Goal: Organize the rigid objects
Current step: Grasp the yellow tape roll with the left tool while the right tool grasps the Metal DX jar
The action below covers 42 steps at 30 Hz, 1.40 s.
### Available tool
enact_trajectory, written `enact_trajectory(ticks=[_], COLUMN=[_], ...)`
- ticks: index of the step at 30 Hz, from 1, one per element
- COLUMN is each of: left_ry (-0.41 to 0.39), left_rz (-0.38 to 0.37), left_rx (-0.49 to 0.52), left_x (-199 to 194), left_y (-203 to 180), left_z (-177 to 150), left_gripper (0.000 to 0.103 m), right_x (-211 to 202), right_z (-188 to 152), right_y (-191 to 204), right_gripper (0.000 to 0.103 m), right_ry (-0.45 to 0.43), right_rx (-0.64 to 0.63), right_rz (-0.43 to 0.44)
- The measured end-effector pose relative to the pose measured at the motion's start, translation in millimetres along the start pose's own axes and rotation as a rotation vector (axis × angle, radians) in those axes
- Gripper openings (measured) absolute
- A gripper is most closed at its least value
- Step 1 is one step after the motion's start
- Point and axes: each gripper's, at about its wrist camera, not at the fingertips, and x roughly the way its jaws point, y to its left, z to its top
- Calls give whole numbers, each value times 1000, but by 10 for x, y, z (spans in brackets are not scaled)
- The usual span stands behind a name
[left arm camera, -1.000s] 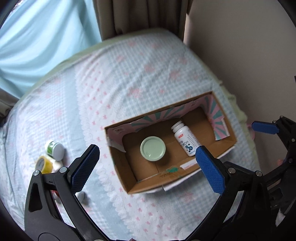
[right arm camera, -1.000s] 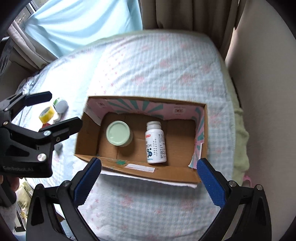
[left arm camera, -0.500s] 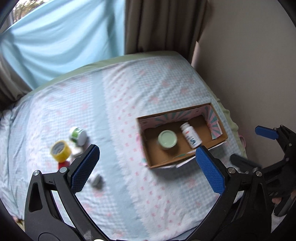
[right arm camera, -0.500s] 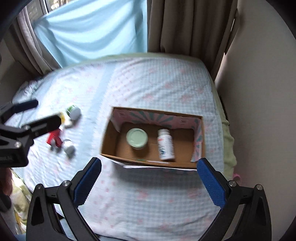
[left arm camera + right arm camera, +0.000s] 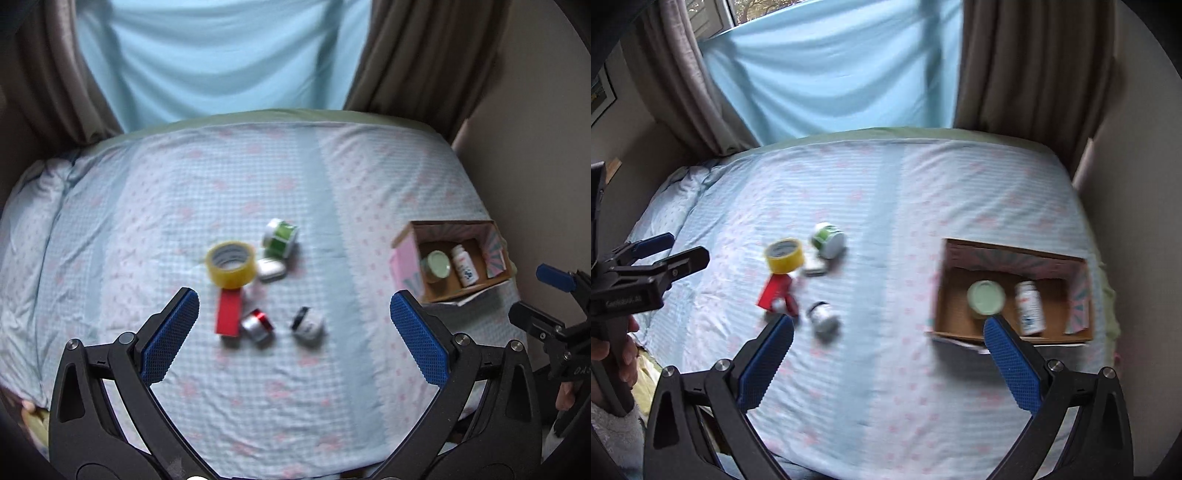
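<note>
A cardboard box sits at the bed's right side and holds a green-lidded jar and a white pill bottle. Loose items lie mid-bed: a yellow tape roll, a green-and-white jar, a small white case, a red box, a red-and-silver jar and a black-and-white jar. My left gripper is open and empty, above and short of the items. My right gripper is open and empty.
The bed has a pale checked sheet with pink marks. A wall runs along its right side. Brown curtains and a light blue cloth hang behind the far edge. A pillow lies far left.
Both grippers have pulled back and away from the box. The left view has swung left, so the loose items now sit in its middle and the box at its right.
</note>
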Motion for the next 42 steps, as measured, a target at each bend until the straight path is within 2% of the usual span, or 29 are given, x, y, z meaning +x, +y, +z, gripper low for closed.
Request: enact_trajectory(ticks=[7, 16, 20, 24, 31, 37, 42], left_ry=[50, 176, 216, 258, 312, 327, 293], left_rz=[-12, -78, -106, -142, -152, -138, -105], left_rx=[17, 33, 28, 33, 71, 75, 100], left_x=[305, 1281, 1728, 2155, 2909, 3321, 3479], left_y=[827, 1394, 1459, 1429, 1276, 1198, 1115], left_z=[105, 191, 180, 131, 35, -28, -35], left_gripper=[103, 103, 103, 103, 103, 103, 103], right_x=[434, 1087, 1472, 1883, 2637, 3101, 3321], right_z=[61, -25, -83, -165, -357, -447, -569], right_y=[629, 1075, 1129, 1059, 852, 797, 742], right_gripper=[103, 103, 103, 103, 103, 98, 96], right_ry=[72, 173, 237, 299, 394, 457, 475], right_rx=[135, 256, 293, 388, 572, 646, 717], right_rz=[29, -13, -29, -23, -38, -81, -104])
